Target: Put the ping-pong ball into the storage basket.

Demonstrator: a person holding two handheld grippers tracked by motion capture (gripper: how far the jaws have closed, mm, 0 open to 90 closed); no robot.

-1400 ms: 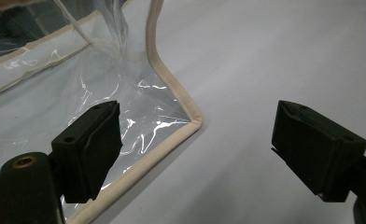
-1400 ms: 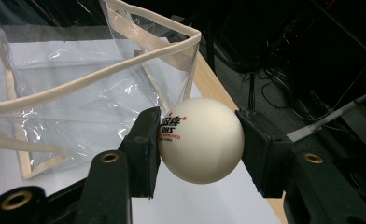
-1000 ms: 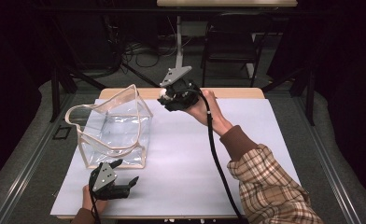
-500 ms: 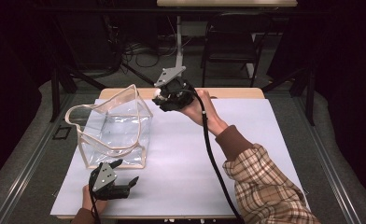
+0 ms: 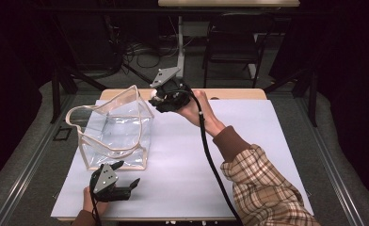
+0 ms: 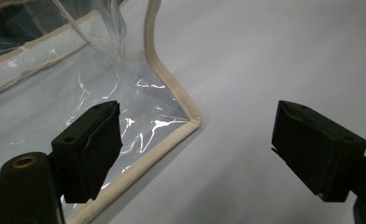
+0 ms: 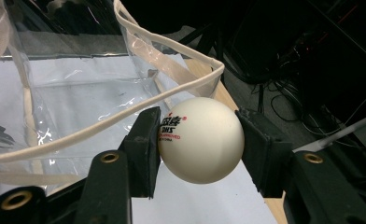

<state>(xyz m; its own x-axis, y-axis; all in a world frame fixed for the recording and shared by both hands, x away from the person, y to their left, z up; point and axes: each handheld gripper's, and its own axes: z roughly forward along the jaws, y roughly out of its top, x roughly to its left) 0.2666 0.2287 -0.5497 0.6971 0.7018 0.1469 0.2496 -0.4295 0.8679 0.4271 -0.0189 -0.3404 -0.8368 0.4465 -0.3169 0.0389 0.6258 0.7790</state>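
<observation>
the right gripper [image 7: 197,140] is clamped on a small white table-tennis ball with red and black print [image 7: 200,139], one black pad pressing each side of it, so the ball sits squarely between the jaws. in the high view this gripper [image 5: 160,98] is held up at the far side of the table, just beside the top far corner of the clear plastic bag with cream fabric trim [image 5: 114,127]; the ball there is only a pale speck at the jaw tips, so whether it is past the rim or short of it is hard to say. from the right gripper view the bag's cream rim runs just behind the ball. the bag stands upright and open-mouthed on the white table sheet [image 5: 267,141]. the left gripper [image 6: 197,149] rests low near the table's front edge, its jaws spread wide with nothing between them, the bag's near bottom corner lying just ahead of its left jaw.
</observation>
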